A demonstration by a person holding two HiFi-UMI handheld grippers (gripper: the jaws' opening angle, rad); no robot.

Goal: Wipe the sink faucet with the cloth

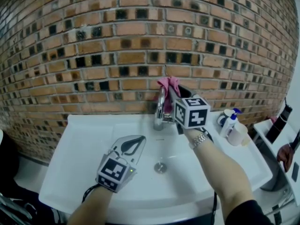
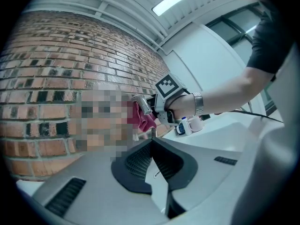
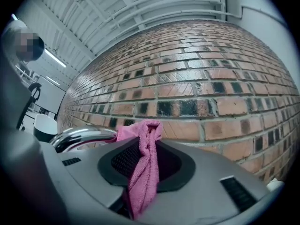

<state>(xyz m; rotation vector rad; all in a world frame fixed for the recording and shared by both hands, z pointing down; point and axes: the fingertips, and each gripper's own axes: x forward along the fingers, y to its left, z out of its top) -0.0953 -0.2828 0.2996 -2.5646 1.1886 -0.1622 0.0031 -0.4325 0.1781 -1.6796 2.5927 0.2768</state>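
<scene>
- Cloth (image 3: 145, 172), a pink microfibre one, is hanging bunched between the jaws of the right gripper (image 3: 151, 146). The jaws are clamping it, and a tuft is poking out past their tips.
- Just off that gripper's left jaw, the chrome faucet (image 3: 79, 136) is arching close by. The tuft is lying against its top or just beside it; I cannot tell which.
- In the head view the pink wad is sitting at the crown of the spout, between the tool and the brick wall (image 1: 93, 55) beyond its tips.
- The left gripper (image 1: 132, 145) is idling with its jaws pressed together on nothing. It is hovering level over the white sink (image 1: 70, 149), with the faucet standing ahead of its tips and well apart from them.
- The drain (image 1: 160, 168) is lying low and to the right of the left tool. A pump bottle (image 1: 229, 121) and a white cup (image 1: 240, 135) are standing on the sink ledge, off to the right of the right gripper.
- To my eye the wiping is only getting going, with the top of the spout being worked on.
- Nothing on the metal is showing me which parts are already clean. I am judging that the neck down to the base is yet to be rubbed.
</scene>
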